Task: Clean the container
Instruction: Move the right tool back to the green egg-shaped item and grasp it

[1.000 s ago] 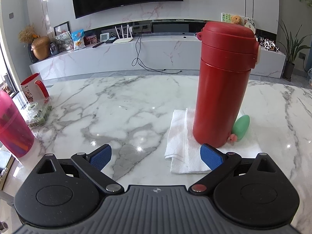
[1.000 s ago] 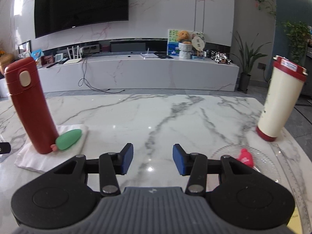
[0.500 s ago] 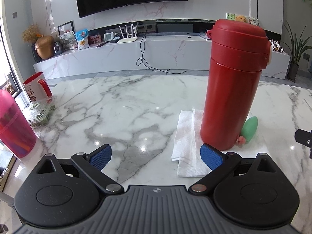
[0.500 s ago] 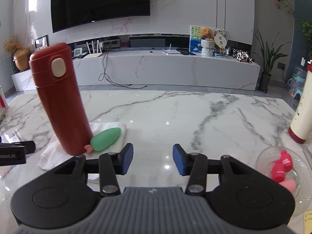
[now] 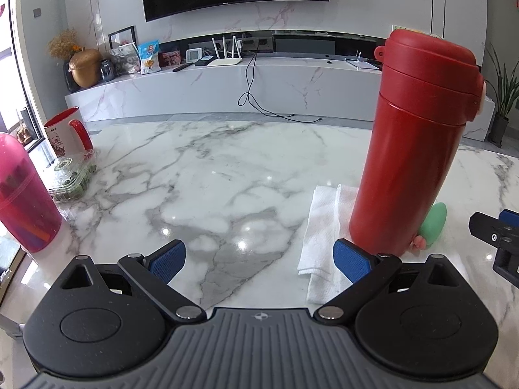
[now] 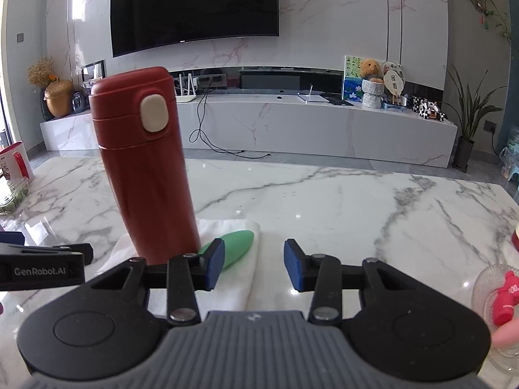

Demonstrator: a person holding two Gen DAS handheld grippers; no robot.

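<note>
A red flask (image 5: 415,149) with a closed lid stands upright on a folded white cloth (image 5: 321,236) on the marble table. It also shows in the right wrist view (image 6: 146,165), with a beige lid button facing me. A green, leaf-shaped item (image 6: 238,248) lies on the cloth (image 6: 227,288) at the flask's base, seen too in the left wrist view (image 5: 433,223). My left gripper (image 5: 259,259) is open and empty, left of the flask. My right gripper (image 6: 254,264) is open and empty, close to the green item.
A pink tumbler (image 5: 22,201), a clear plastic box (image 5: 69,176) and a red and white mug (image 5: 66,136) stand at the table's left edge. A glass dish (image 6: 496,304) with pink items sits at the right. The right gripper's fingers show in the left wrist view (image 5: 499,236).
My right gripper has moved left toward the flask and the green item, which now look much nearer. My left gripper has shifted slightly left. Both stay open.
</note>
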